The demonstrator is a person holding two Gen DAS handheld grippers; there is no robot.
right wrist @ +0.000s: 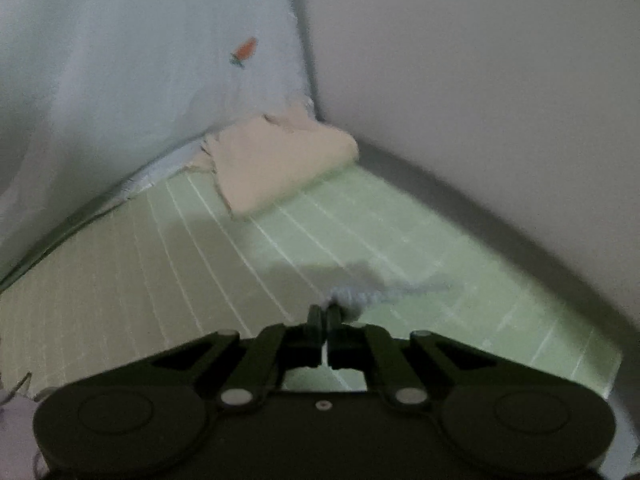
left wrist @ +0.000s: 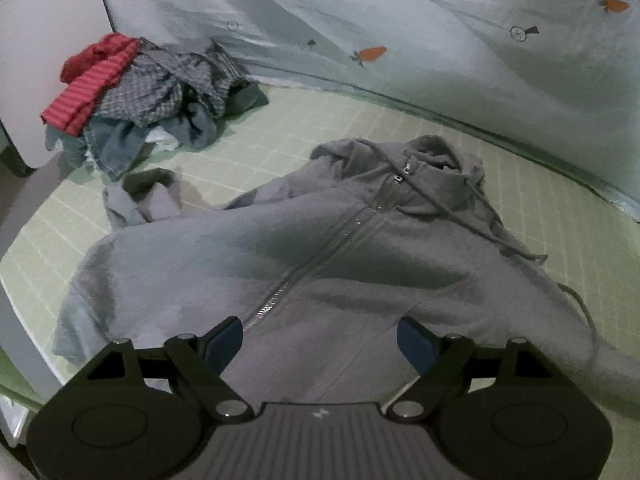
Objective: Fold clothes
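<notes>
Grey zip-up hoodie (left wrist: 340,264) lies spread front-up on the green gridded mat (left wrist: 304,120), zipper running diagonally from the lower left up to the collar, hood bunched at the far end, drawstrings trailing off to the right onto the mat. One sleeve runs left and ends in a crumpled cuff near the pile of unfolded clothes (left wrist: 144,104): red ribbed piece on top, checked grey fabric under it, denim-blue cloth at the bottom. Left gripper (left wrist: 320,342) hovers over the hoodie's lower part, blue-padded fingers (left wrist: 224,340) spread wide, nothing between them. Right gripper (right wrist: 325,314) has its fingers pressed together on a small tuft of pale grey cloth (right wrist: 352,298); the view is blurred, and I cannot tell which garment this cloth belongs to. Beyond it, a folded beige garment (right wrist: 280,164) sits in the far corner of the mat, against the pale carrot-print sheet (left wrist: 400,20) hanging behind. A plain wall (right wrist: 480,100) borders the mat on the right.
</notes>
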